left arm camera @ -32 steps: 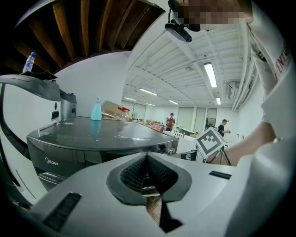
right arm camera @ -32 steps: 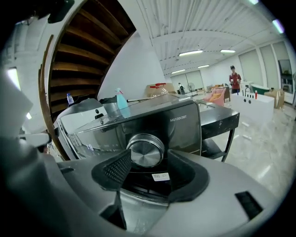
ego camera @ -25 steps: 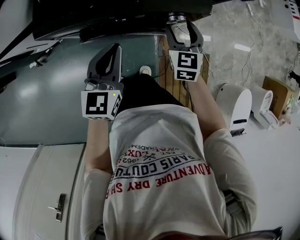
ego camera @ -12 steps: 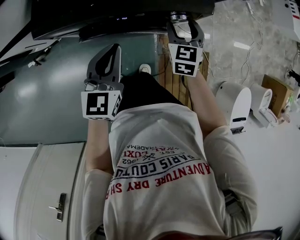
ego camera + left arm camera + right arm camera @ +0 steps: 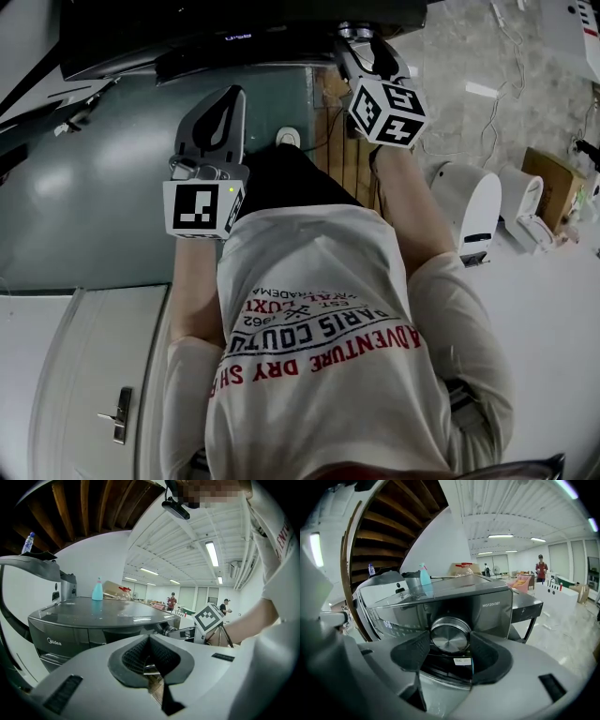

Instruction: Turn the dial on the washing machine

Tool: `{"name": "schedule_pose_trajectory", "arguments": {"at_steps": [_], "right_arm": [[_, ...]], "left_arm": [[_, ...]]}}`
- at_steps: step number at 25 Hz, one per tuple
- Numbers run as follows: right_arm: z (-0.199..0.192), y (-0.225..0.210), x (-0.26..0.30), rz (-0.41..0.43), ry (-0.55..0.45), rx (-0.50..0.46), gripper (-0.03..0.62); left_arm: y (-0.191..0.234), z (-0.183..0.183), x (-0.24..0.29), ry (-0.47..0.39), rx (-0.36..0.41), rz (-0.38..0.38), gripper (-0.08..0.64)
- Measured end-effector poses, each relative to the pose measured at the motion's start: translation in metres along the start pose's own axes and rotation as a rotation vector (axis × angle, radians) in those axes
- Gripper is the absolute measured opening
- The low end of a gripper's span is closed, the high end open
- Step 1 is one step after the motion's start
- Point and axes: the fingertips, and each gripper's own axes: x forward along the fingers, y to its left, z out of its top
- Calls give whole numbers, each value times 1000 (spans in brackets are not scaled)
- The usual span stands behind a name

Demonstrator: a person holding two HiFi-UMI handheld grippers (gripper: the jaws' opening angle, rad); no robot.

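Currently right gripper point(image 5: 449, 648) jaws clamped on dial point(image 5: 450, 637); left gripper point(image 5: 150, 657) jaws together, empty.

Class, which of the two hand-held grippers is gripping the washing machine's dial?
The right hand-held gripper: its jaws clamp the silver dial; the left hand-held gripper is empty.

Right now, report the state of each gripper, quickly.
Left gripper: shut, holding nothing.
Right gripper: shut on the dial.
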Motion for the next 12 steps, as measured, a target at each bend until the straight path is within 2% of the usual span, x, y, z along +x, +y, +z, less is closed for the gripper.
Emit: {"name": "schedule_pose_trajectory", "arguments": {"at_steps": [3, 6, 9, 12], "right_arm": [[0, -1, 0, 22, -4, 50, 282], [0, 0, 0, 26, -15, 29, 282], [7, 3, -5, -1, -87, -61, 282], [10, 8, -12, -59, -137, -238, 291]], "left_arm": [[0, 2, 1, 2, 8, -4, 15], [-1, 4, 3, 1, 11, -6, 15], [-3, 3, 4, 5, 13, -12, 15], [-4, 1, 3, 8, 17, -18, 16]]}}
